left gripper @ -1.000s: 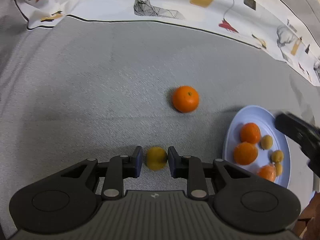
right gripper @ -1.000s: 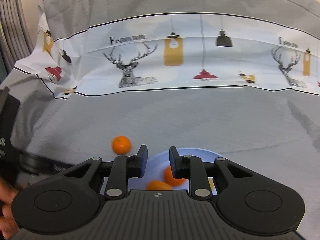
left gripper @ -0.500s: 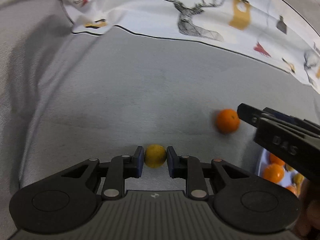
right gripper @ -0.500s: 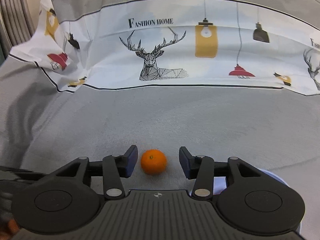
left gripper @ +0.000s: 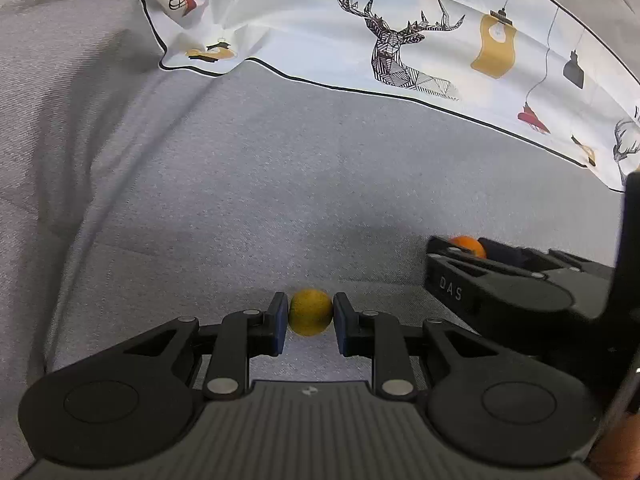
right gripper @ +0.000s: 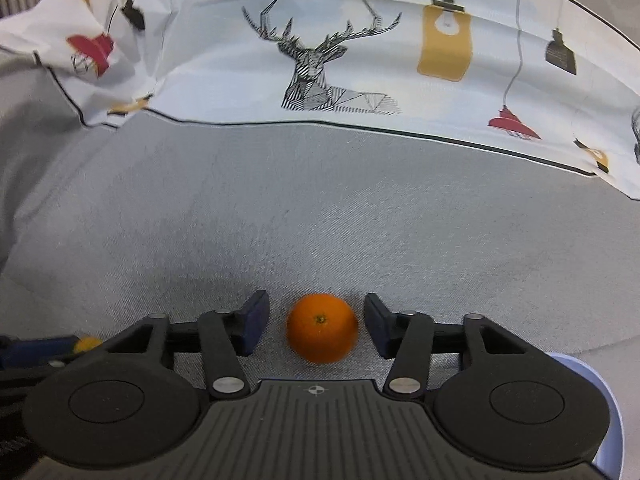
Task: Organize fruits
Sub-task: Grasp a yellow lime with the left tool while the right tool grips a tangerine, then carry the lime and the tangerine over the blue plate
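Note:
My left gripper (left gripper: 311,320) is shut on a small yellow fruit (left gripper: 311,312), its blue pads pressing both sides, low over the grey cloth. An orange (right gripper: 322,328) rests on the cloth between the fingers of my right gripper (right gripper: 316,320). Those jaws are closing, with a narrow gap still showing on each side of the orange. In the left wrist view the right gripper (left gripper: 466,251) reaches in from the right around the orange (left gripper: 466,245), mostly hiding it. The right wrist view catches the yellow fruit (right gripper: 89,343) at its left edge.
A pale blue plate (right gripper: 600,400) shows only its rim at the lower right of the right wrist view. A white cloth printed with deer and lamps (left gripper: 400,40) lies folded along the far side of the grey cloth (left gripper: 280,180).
The right gripper swung left from above the plate, dropped to the orange and now straddles it. The left gripper kept its hold on the yellow fruit and turned; the plate left its view.

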`<state>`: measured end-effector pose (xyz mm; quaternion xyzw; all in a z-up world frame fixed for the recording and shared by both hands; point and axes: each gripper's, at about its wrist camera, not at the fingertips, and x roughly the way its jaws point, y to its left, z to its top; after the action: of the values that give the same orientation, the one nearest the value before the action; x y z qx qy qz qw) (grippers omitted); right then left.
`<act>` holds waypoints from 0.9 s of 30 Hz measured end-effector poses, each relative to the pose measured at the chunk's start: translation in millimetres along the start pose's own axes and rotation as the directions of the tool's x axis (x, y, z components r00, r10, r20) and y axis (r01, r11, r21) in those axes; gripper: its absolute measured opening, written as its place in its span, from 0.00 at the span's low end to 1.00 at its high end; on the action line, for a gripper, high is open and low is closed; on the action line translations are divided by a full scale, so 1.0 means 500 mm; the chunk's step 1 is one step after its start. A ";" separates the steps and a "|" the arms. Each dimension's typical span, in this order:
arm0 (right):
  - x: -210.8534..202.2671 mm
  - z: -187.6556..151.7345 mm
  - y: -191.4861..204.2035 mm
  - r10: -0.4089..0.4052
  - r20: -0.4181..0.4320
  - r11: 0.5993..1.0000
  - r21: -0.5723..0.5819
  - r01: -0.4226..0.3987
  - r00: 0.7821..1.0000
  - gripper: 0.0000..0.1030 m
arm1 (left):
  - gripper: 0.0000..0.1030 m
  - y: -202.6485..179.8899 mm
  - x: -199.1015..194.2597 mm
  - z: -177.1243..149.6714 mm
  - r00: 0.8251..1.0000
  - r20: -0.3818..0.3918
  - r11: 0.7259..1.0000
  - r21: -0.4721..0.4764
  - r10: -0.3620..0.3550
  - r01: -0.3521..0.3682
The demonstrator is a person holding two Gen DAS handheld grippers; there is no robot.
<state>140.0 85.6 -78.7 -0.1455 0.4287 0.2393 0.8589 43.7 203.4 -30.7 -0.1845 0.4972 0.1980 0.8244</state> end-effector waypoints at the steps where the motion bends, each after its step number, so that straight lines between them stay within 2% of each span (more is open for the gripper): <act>1: 0.001 -0.001 0.001 -0.002 0.003 1.000 -0.006 0.002 1.000 0.37 | 0.26 0.001 -0.001 -0.001 1.000 0.001 1.000 0.000 0.000 0.000; 7: -0.010 -0.003 -0.007 0.000 0.030 1.000 0.001 0.000 1.000 0.35 | 0.26 0.004 -0.010 -0.001 1.000 0.013 1.000 -0.008 -0.008 0.008; 13: -0.081 -0.003 -0.033 0.047 0.134 0.997 0.059 -0.056 0.990 0.35 | 0.26 0.005 -0.033 -0.003 0.999 0.045 1.000 -0.008 -0.020 0.021; 20: -0.230 -0.023 -0.071 0.098 0.311 0.988 0.084 -0.130 0.945 0.35 | 0.26 -0.010 -0.085 -0.016 0.987 0.154 0.998 0.024 -0.055 0.052; 27: -0.371 -0.099 -0.153 0.095 0.403 0.984 0.101 -0.147 0.910 0.35 | 0.26 -0.052 -0.152 -0.058 0.966 0.238 0.987 0.143 -0.099 0.066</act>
<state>52.0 -54.6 44.9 -0.0114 0.2688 0.2884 0.9189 2.6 155.9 27.0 -0.1236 0.3957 0.1507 0.8975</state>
